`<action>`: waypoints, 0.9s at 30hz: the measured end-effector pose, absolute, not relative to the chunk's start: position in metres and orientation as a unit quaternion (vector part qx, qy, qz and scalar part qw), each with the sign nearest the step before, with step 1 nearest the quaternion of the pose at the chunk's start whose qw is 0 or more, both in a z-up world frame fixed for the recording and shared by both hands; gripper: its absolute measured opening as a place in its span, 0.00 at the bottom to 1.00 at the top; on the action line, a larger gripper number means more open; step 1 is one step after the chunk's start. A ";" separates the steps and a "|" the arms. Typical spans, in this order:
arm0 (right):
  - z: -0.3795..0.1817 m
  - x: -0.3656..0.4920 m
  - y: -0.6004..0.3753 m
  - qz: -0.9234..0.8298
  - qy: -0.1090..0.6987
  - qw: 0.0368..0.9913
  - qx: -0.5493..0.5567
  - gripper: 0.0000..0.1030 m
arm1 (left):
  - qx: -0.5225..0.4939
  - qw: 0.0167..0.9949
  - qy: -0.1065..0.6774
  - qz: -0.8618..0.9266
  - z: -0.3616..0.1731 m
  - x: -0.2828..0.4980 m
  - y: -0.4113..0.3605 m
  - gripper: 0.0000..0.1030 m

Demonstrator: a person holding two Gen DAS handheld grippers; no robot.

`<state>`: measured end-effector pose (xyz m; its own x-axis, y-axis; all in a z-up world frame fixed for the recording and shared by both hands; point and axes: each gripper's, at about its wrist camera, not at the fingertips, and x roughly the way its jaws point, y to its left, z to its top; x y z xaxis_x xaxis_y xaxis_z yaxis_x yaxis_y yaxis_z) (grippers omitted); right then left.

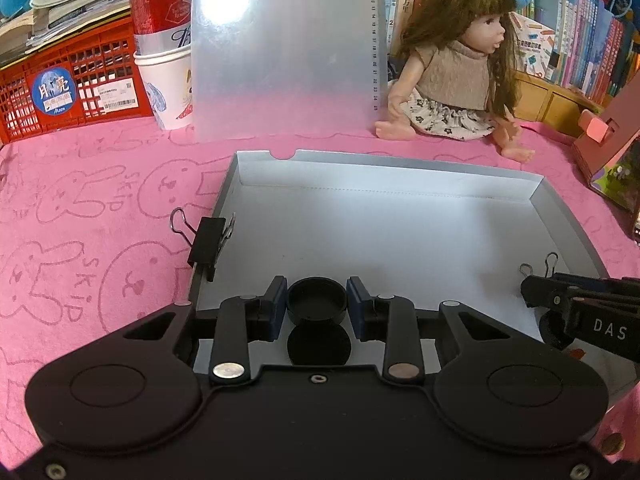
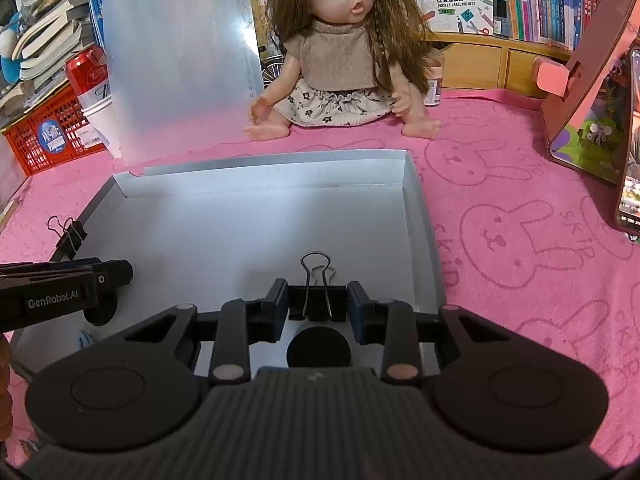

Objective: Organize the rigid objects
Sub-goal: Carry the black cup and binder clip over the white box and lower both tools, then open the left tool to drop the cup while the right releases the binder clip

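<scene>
Pinching a small black round cap, the left tongs hold it over the near end of the shallow white box lid that lies on the pink rabbit-print cloth covering the worktop. The cap looks light, stiff and smooth-walled, so it could slip; the pads squeeze its rim at 3 and 9 o'clock, a sound place to hold it. Below it, at 6 o'clock, sits a dark disc, a second cap or a shadow, I cannot tell which.

The right tongs are closed on a black binder clip, pads on its two ends, wire handles pointing to 12 o'clock. It is rigid steel, light, not fragile; its flat body grips better than the springy loops. It also hangs over the box lid's near end.

Another binder clip is clamped on the lid's left wall at 10 o'clock from the cap. Further out, at 12 to 1 o'clock, sits a doll; at 11 o'clock stands a red can in a paper cup.
</scene>
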<state>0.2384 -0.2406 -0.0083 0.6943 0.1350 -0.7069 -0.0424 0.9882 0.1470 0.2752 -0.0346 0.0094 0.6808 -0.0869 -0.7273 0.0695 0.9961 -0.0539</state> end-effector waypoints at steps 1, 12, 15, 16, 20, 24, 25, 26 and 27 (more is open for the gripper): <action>-0.008 0.238 -0.240 0.048 0.388 0.919 0.059 0.36 | -0.008 0.917 0.396 -0.043 0.009 0.275 -0.035 0.30; -0.009 0.237 -0.239 0.048 0.387 0.919 0.054 0.39 | 0.003 0.919 0.391 -0.043 0.006 0.272 -0.038 0.31; -0.008 0.236 -0.239 0.049 0.385 0.920 0.054 0.41 | 0.003 0.919 0.392 -0.044 0.006 0.272 -0.038 0.32; -0.008 0.236 -0.239 0.049 0.384 0.921 0.054 0.47 | 0.002 0.919 0.393 -0.044 0.007 0.272 -0.038 0.36; -0.005 0.233 -0.240 0.052 0.377 0.923 0.055 0.55 | 0.002 0.917 0.395 -0.047 0.007 0.271 -0.037 0.44; -0.001 0.229 -0.239 0.052 0.366 0.928 0.053 0.67 | 0.002 0.918 0.393 -0.042 0.009 0.268 -0.033 0.50; 0.000 0.228 -0.239 0.052 0.362 0.929 0.052 0.70 | 0.000 0.919 0.393 -0.041 0.009 0.267 -0.032 0.53; 0.001 0.226 -0.238 0.052 0.359 0.930 0.051 0.72 | -0.003 0.919 0.392 -0.041 0.010 0.265 -0.031 0.55; 0.002 0.224 -0.238 0.052 0.355 0.932 0.050 0.76 | -0.004 0.920 0.390 -0.043 0.012 0.263 -0.030 0.57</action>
<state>0.2240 -0.2382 0.0024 0.7425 0.1327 -0.6566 -0.0622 0.9896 0.1298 0.2633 -0.0299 0.0116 0.6926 -0.0817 -0.7167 0.0750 0.9963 -0.0412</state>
